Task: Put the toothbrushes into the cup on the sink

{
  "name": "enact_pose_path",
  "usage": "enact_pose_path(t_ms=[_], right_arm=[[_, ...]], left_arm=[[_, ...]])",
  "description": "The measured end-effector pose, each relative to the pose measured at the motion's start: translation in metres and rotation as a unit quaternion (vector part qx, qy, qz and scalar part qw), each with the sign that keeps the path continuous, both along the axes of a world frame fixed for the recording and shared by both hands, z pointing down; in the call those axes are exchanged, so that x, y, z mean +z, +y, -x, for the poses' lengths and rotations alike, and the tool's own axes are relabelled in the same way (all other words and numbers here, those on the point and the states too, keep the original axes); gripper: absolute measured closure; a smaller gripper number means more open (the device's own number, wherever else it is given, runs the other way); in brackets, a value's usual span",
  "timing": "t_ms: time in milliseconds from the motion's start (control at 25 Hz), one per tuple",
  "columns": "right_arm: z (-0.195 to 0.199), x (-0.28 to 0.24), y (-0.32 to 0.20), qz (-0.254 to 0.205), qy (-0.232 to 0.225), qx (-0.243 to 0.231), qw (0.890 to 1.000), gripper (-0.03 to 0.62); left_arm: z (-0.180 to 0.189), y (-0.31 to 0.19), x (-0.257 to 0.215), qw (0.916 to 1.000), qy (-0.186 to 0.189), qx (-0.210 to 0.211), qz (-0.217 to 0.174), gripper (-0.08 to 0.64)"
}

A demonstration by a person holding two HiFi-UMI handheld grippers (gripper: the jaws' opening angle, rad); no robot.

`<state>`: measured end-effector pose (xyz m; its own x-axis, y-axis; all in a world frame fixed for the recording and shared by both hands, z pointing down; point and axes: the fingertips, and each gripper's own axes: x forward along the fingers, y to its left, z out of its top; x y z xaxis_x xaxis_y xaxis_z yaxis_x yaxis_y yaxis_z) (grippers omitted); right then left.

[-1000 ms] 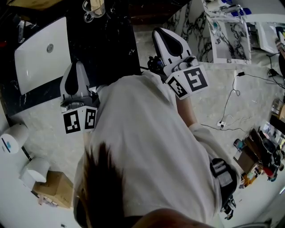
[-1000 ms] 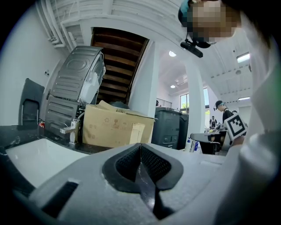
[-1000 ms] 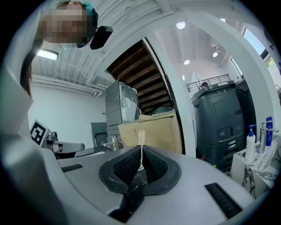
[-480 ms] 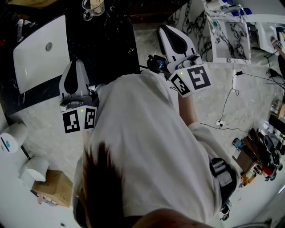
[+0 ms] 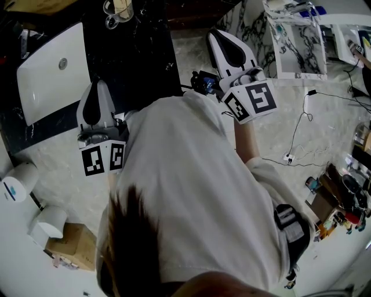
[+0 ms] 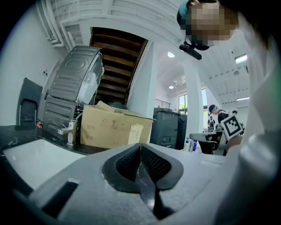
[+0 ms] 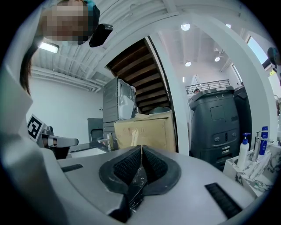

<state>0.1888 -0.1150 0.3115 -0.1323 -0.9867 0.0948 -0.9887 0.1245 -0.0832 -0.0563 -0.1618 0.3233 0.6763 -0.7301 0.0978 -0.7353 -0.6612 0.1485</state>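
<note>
In the head view a clear cup (image 5: 119, 9) with something pale in it stands at the far edge of the black counter (image 5: 136, 55), beside the white sink basin (image 5: 52, 72). My left gripper (image 5: 97, 93) hovers over the counter's near edge, jaws shut and empty. My right gripper (image 5: 225, 40) is raised to the right of the counter, also shut on nothing. In the left gripper view the pads (image 6: 151, 162) meet, with the basin (image 6: 30, 158) and faucet (image 6: 69, 132) beyond them. The right gripper (image 7: 141, 154) shows closed pads too. No toothbrush shows clearly.
A person's white-shirted torso fills the middle of the head view. Paper rolls (image 5: 14, 185) and a cardboard box (image 5: 72, 243) lie at lower left. A marbled rack (image 5: 295, 49) stands at upper right and a cable (image 5: 301, 130) trails over the floor. Bottles (image 7: 243, 151) stand at the right.
My right gripper has drifted a little to the right and farther away. The left gripper has hardly moved, and both stay shut.
</note>
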Motion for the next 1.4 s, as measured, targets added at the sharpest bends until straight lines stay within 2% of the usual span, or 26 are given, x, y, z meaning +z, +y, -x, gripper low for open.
enact_pose_path(t_ms=[1120, 1400], right_arm=[[-0.0021, 0.0008, 0.0005, 0.005, 0.005, 0.004, 1.0, 0.572], [0.0, 0.0005, -0.0004, 0.007, 0.022, 0.002, 1.0, 0.572]], left_arm=[[0.0047, -0.0003, -0.0005, 1.0, 0.005, -0.008, -0.001, 0.543], [0.005, -0.0005, -0.0006, 1.0, 0.005, -0.009, 0.0, 0.543]])
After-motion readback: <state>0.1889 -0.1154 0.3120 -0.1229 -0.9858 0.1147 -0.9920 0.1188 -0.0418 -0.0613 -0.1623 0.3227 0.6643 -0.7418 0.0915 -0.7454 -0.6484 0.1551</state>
